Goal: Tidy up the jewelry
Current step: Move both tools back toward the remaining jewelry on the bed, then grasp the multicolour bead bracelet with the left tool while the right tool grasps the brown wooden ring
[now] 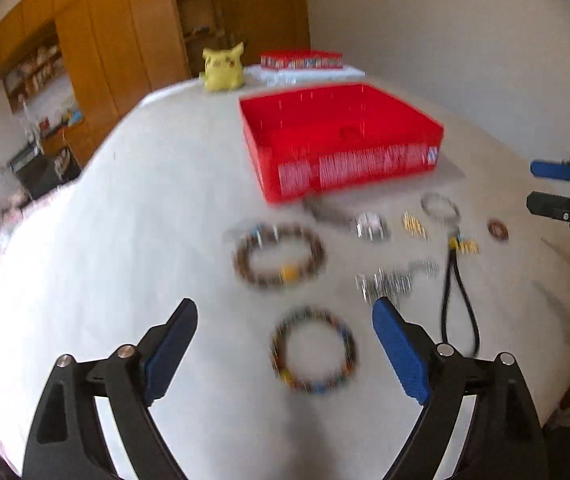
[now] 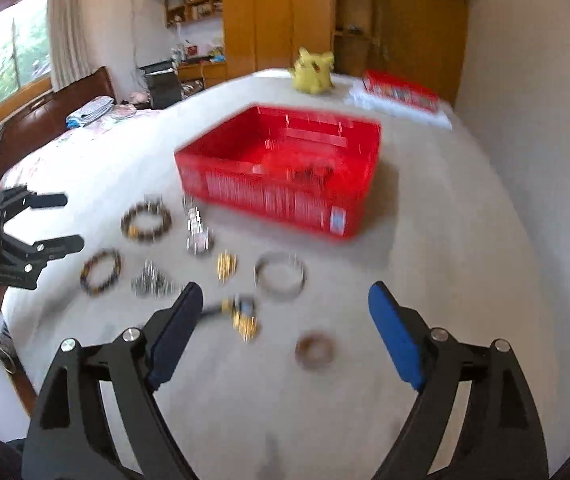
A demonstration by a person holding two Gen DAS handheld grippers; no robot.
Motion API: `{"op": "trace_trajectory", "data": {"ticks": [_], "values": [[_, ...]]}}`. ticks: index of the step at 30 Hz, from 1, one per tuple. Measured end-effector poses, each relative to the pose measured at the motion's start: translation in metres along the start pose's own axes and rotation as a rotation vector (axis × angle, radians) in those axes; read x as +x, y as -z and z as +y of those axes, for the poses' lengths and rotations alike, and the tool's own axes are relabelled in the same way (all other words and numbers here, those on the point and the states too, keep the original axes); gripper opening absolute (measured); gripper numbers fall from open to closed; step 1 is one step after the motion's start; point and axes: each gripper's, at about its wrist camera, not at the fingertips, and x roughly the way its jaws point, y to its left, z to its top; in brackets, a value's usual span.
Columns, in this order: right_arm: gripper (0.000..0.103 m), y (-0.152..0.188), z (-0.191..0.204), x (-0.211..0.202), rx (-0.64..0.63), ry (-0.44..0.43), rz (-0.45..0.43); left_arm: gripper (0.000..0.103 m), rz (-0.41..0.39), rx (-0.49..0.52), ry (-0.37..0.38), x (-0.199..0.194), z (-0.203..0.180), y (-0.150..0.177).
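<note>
first, from the left wrist: left gripper (image 1: 285,308) with jaws spread wide, holding nothing, poised over a multicoloured beaded bracelet (image 1: 313,351) on the white table (image 1: 145,208); red tray (image 1: 341,140) beyond the scattered jewelry. then, from the right wrist: right gripper (image 2: 285,294) equally wide, empty, above a brown ring (image 2: 315,350) and gold charms (image 2: 243,317); silver bangle (image 2: 280,275) just before the tray.

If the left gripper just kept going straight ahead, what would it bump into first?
Probably the multicolored beaded bracelet, lying on the white table between the open left gripper fingers. Blur makes depth uncertain.
</note>
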Motion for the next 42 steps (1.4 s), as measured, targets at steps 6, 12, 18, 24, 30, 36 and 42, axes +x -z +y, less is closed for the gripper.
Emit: {"op": "trace_trajectory", "data": {"ticks": [6, 12, 18, 24, 30, 36, 42], "values": [[0.080, 0.037, -0.004, 0.005, 0.063, 0.018, 0.062, 0.089, 0.017, -0.072, -0.002, 0.006, 0.011, 0.018], [0.080, 0.044, -0.008, 0.007, 0.090, 0.011, 0.052, 0.069, 0.125, -0.138, 0.013, 0.048, 0.027, 0.020], [0.080, 0.046, -0.011, 0.012, 0.087, 0.005, 0.061, 0.067, 0.090, -0.084, -0.028, 0.055, 0.016, 0.022], [0.080, 0.044, -0.013, 0.019, 0.085, 0.005, 0.066, 0.027, 0.083, -0.071, -0.035, 0.050, 0.004, 0.019], [0.064, 0.047, -0.011, 0.034, 0.055, 0.009, 0.098, 0.007, 0.087, -0.112, 0.028, 0.047, 0.001, 0.018], [0.051, 0.047, -0.008, 0.055, 0.016, 0.041, 0.128, 0.007, 0.079, -0.129, 0.061, 0.043, 0.001, 0.018], [0.029, 0.044, -0.010, 0.063, 0.003, 0.053, 0.124, 0.007, 0.073, -0.136, 0.065, 0.042, 0.000, 0.020]]}}
